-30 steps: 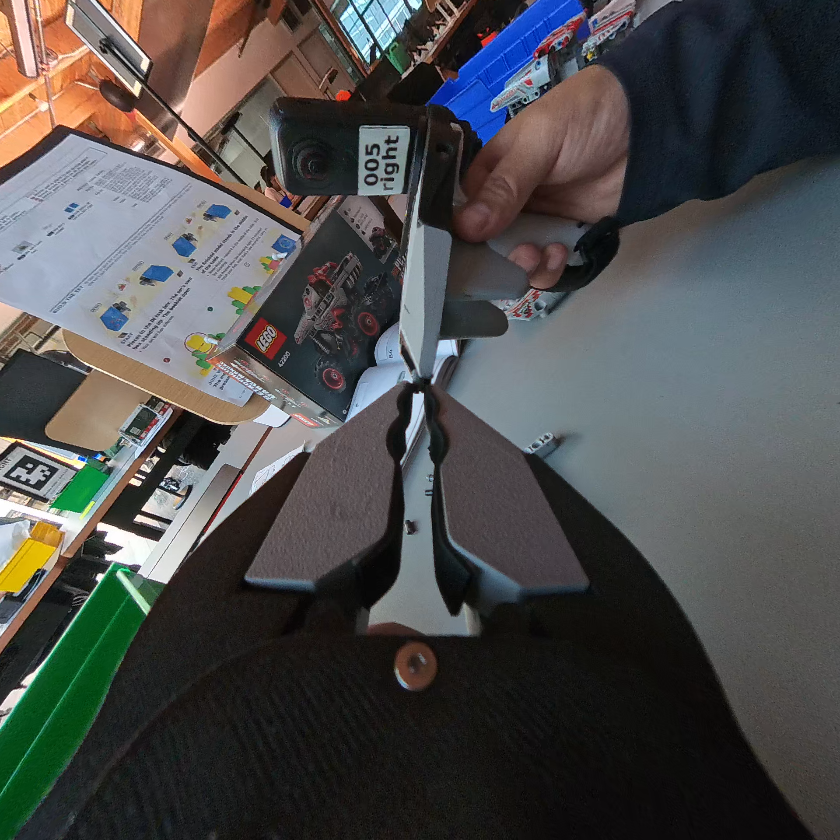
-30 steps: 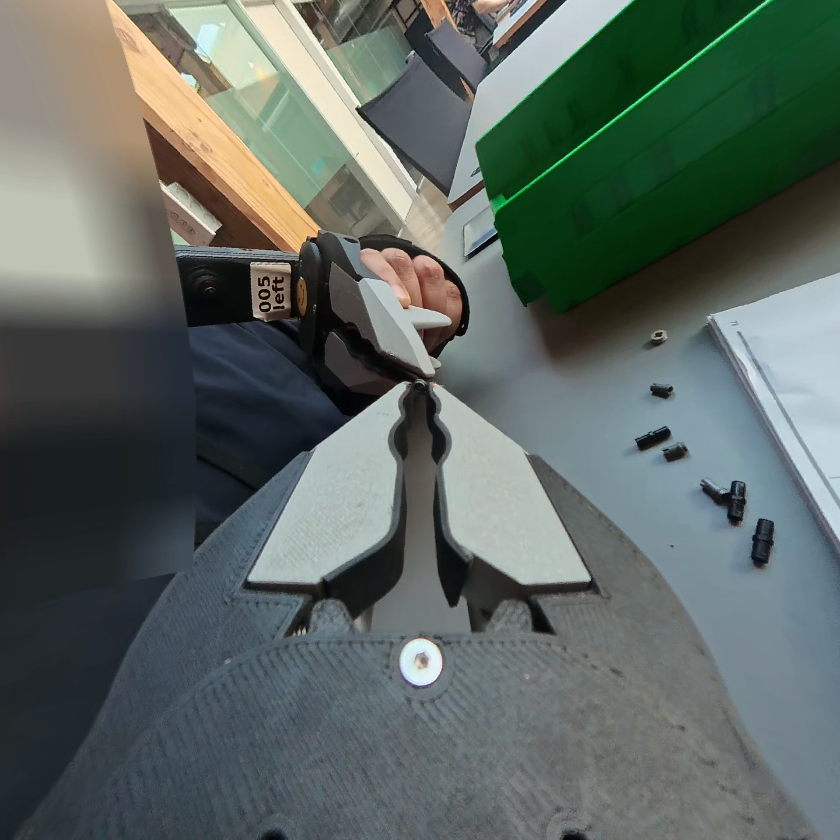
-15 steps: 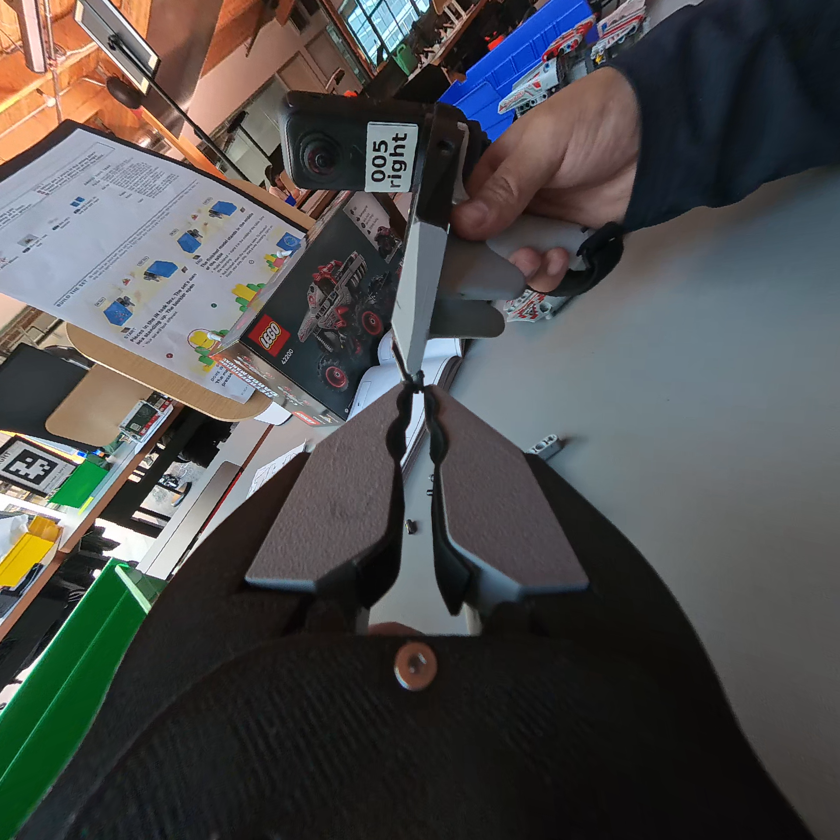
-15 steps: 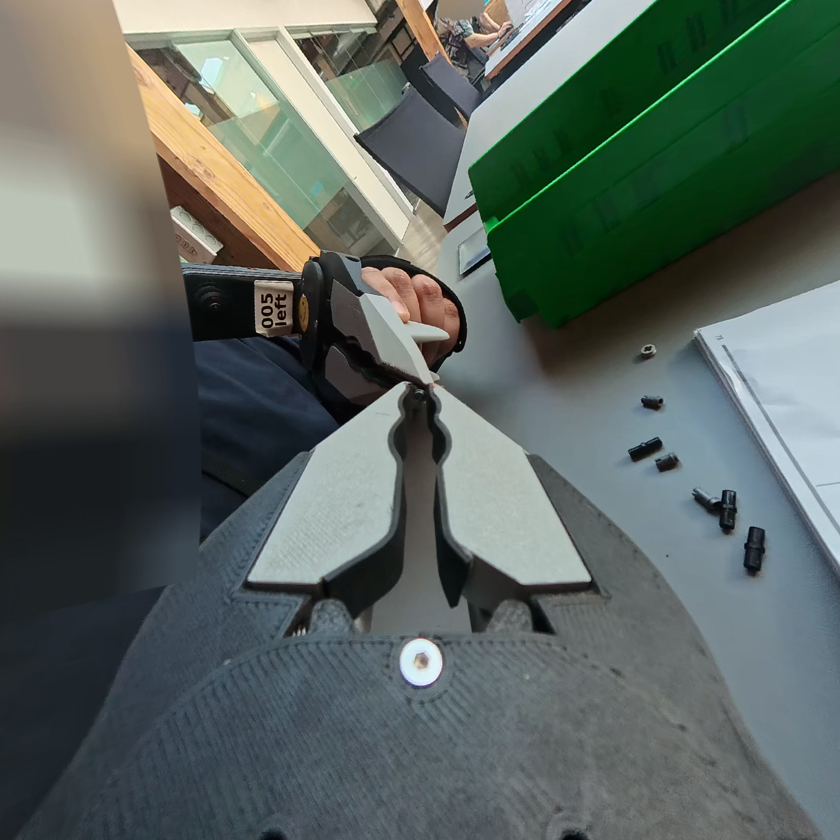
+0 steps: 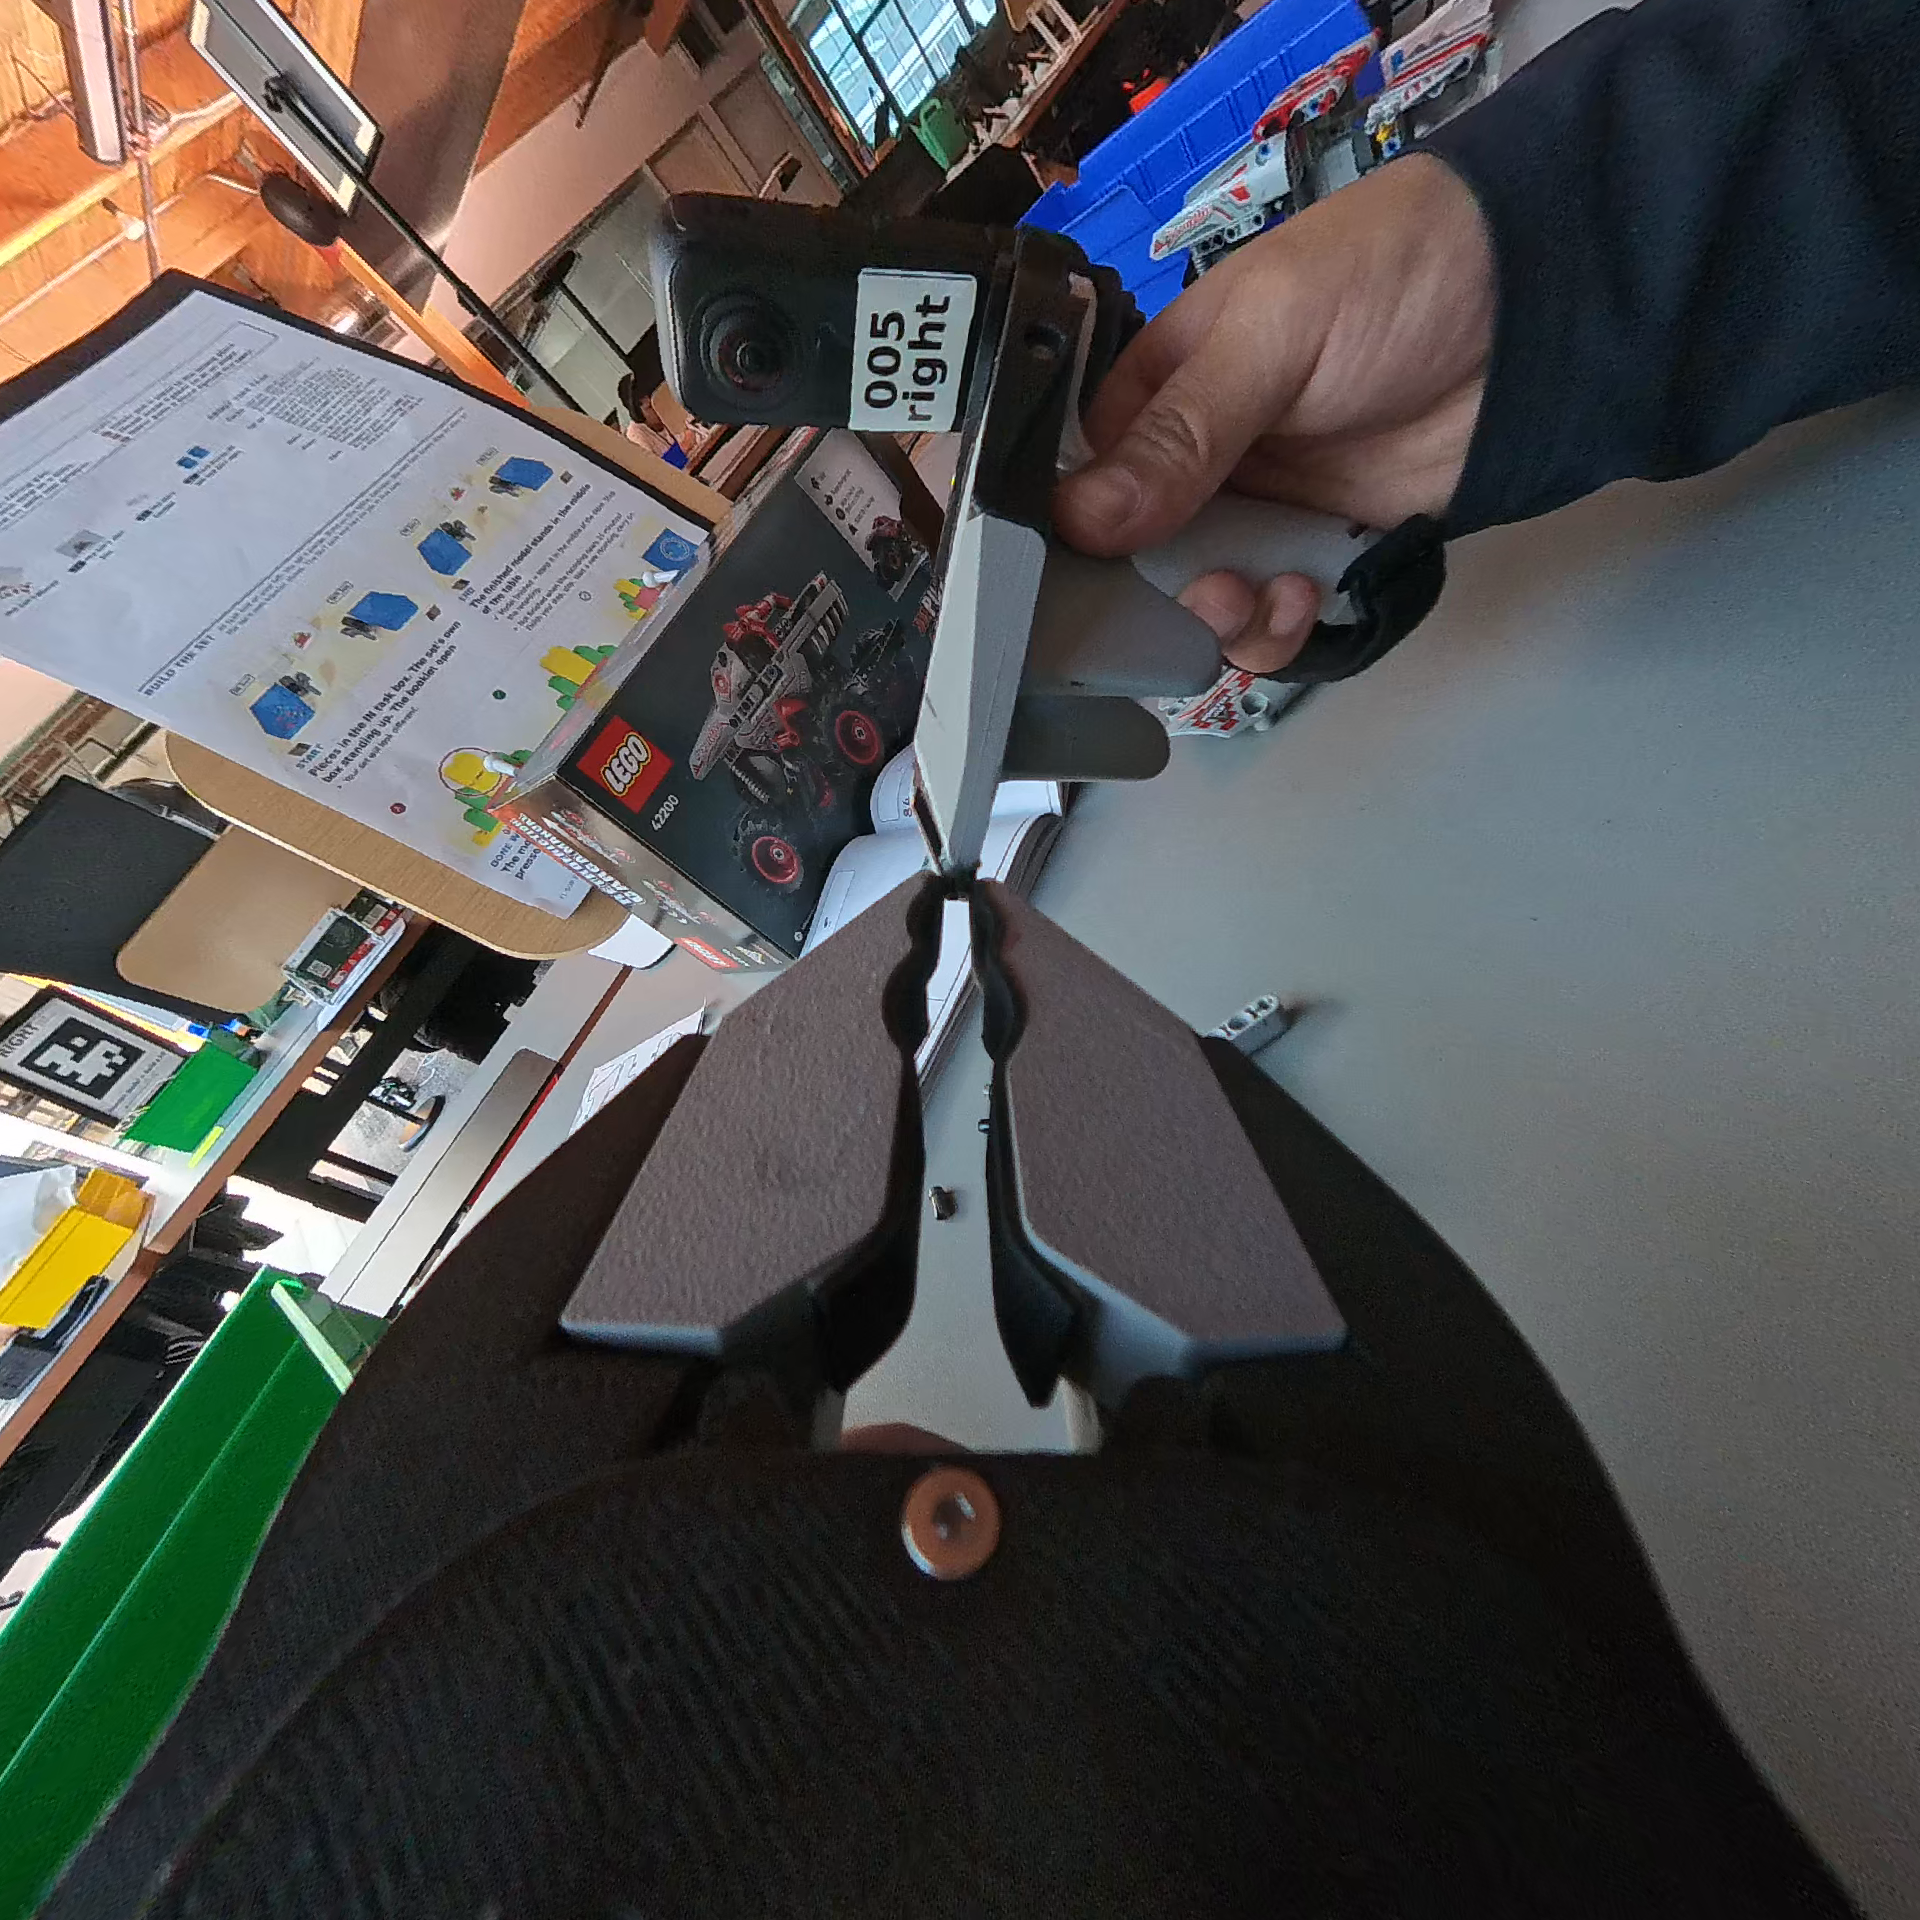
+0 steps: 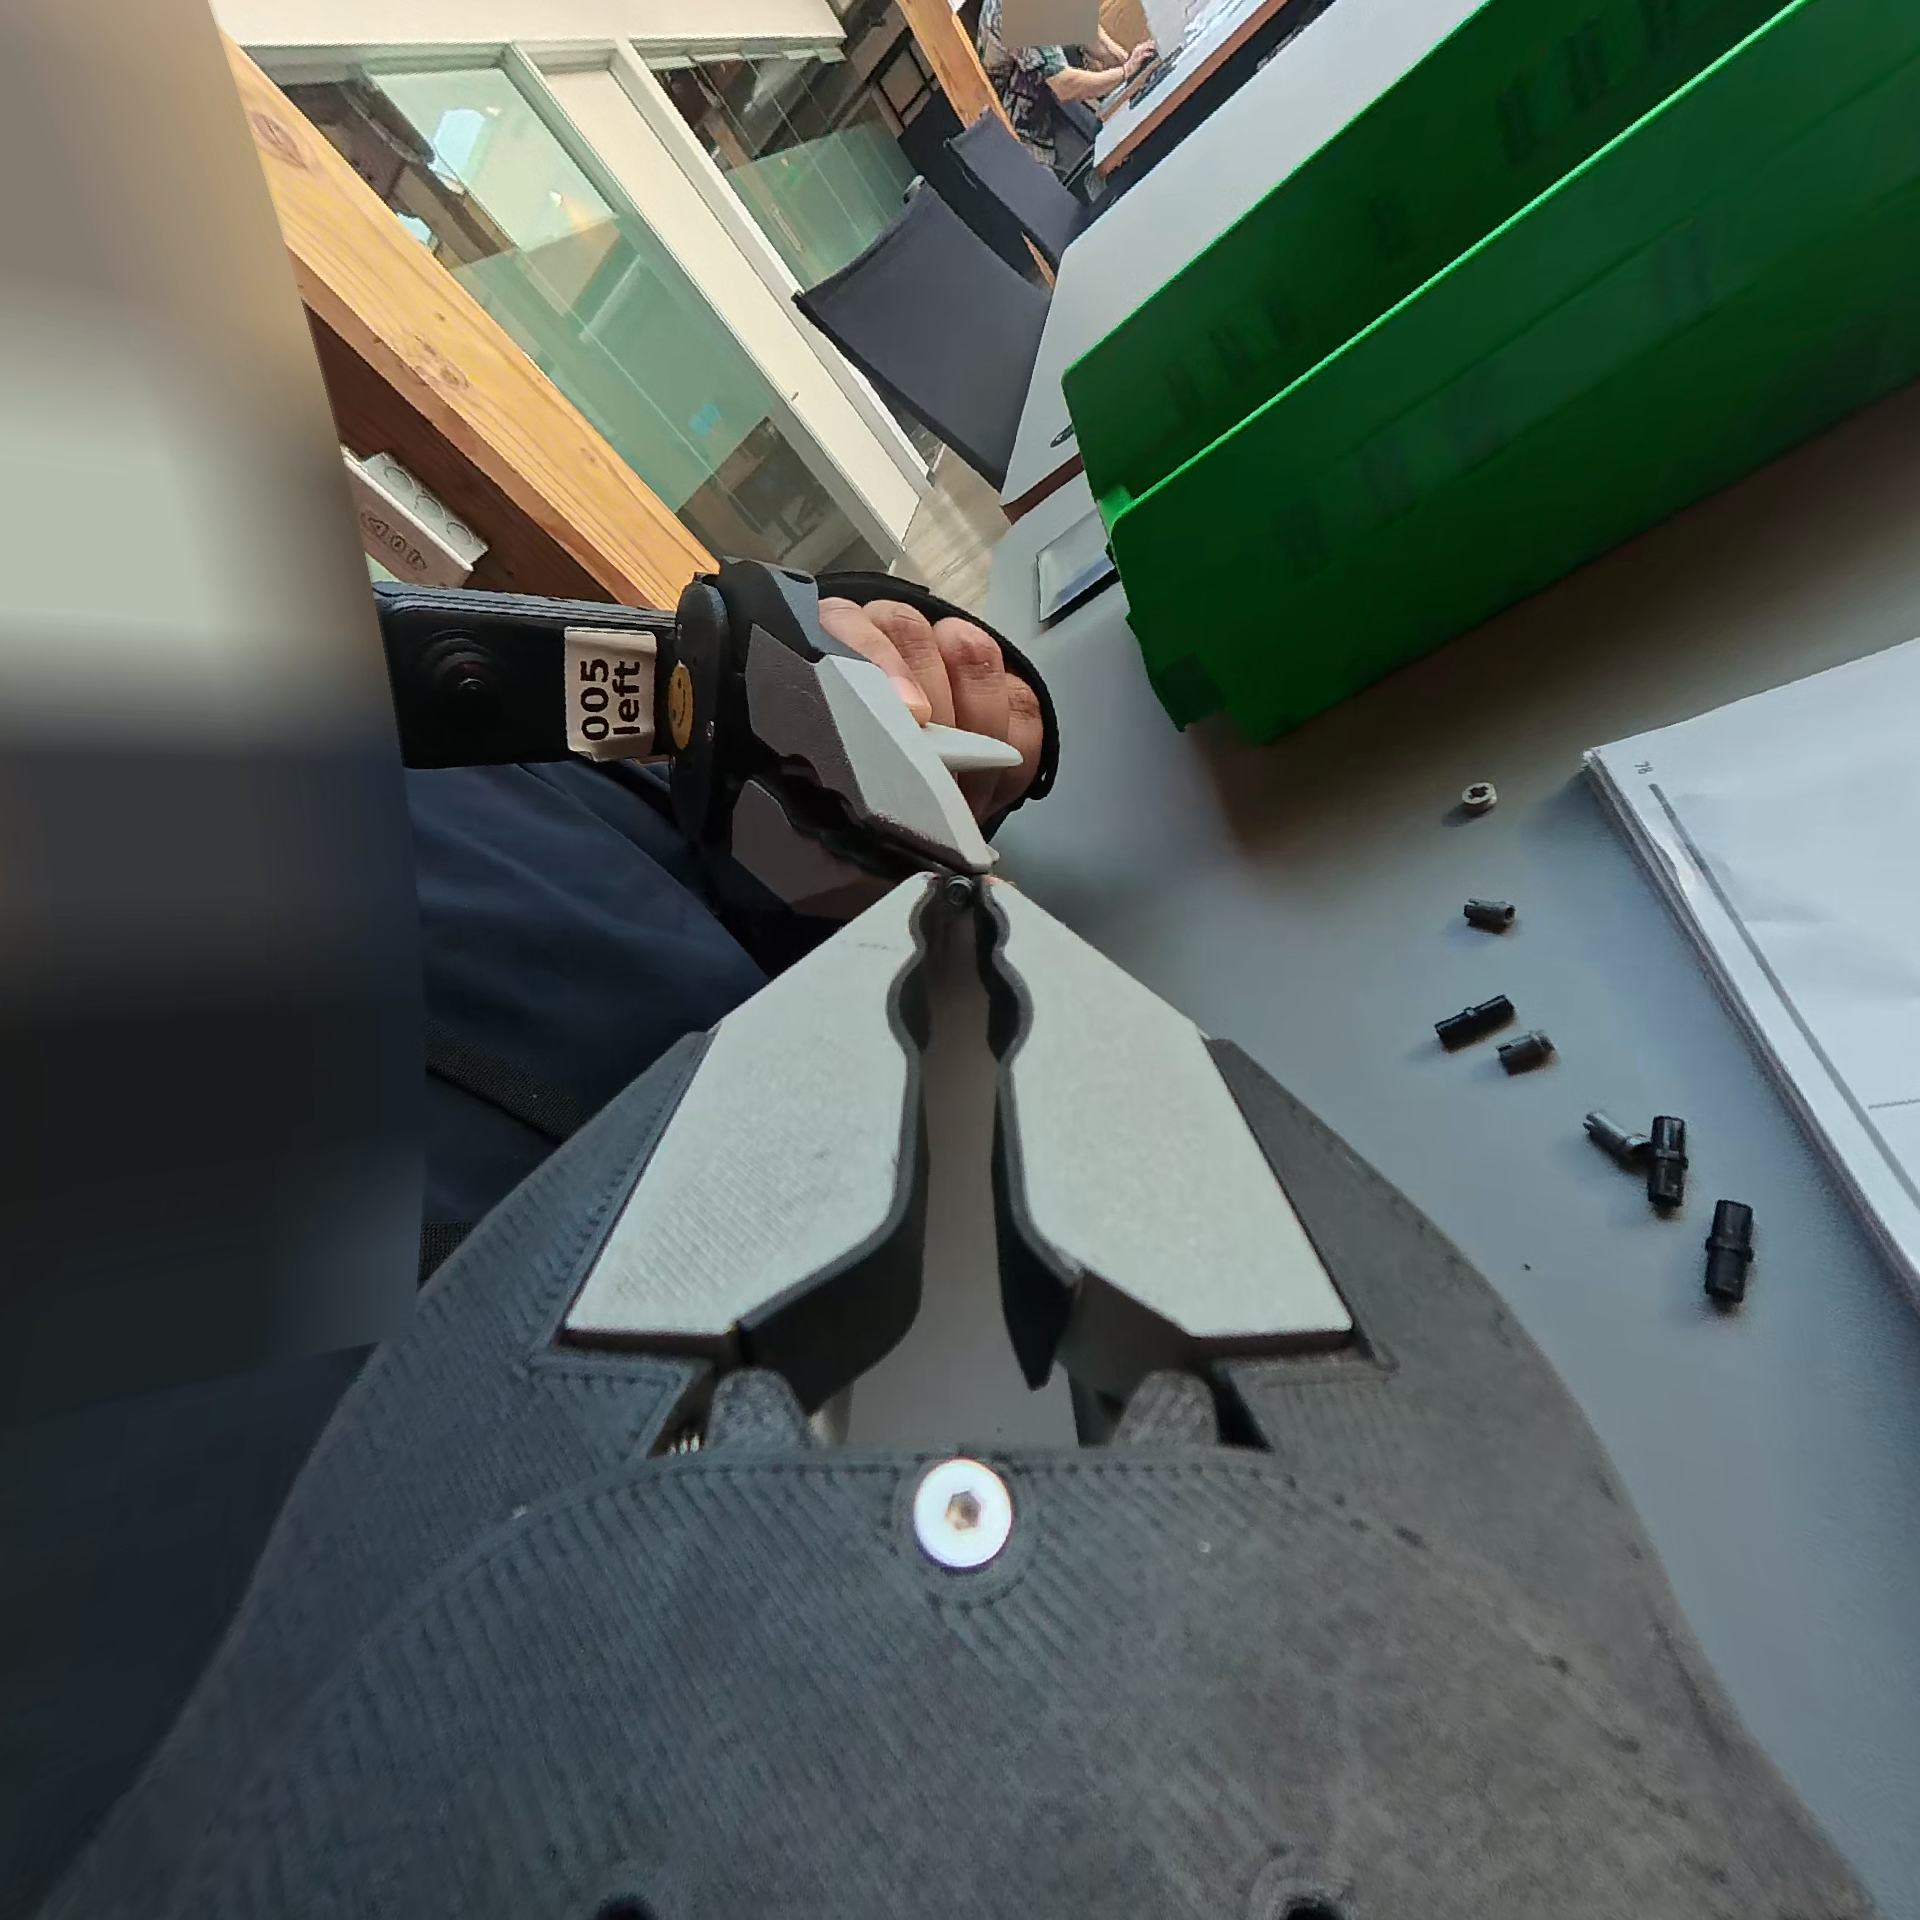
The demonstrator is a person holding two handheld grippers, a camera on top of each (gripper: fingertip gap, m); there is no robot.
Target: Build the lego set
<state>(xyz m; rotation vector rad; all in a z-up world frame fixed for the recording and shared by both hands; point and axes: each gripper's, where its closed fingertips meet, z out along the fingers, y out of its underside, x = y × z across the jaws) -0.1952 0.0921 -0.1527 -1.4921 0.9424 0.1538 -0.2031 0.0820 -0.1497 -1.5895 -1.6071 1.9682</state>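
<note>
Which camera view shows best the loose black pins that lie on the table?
The right wrist view: the black pins lie scattered in plain sight on the grey table, beside the white booklet. The left wrist view shows only a tiny dark piece between its fingers.

Grey table (image 6: 1299, 935). Wooden beam (image 6: 436, 384) beside glass partitions (image 6: 623, 312). Dark chair (image 6: 925, 322) behind. Paned windows (image 5: 883, 52) far off, daylight. Wood ceiling (image 5: 62, 135).
</note>
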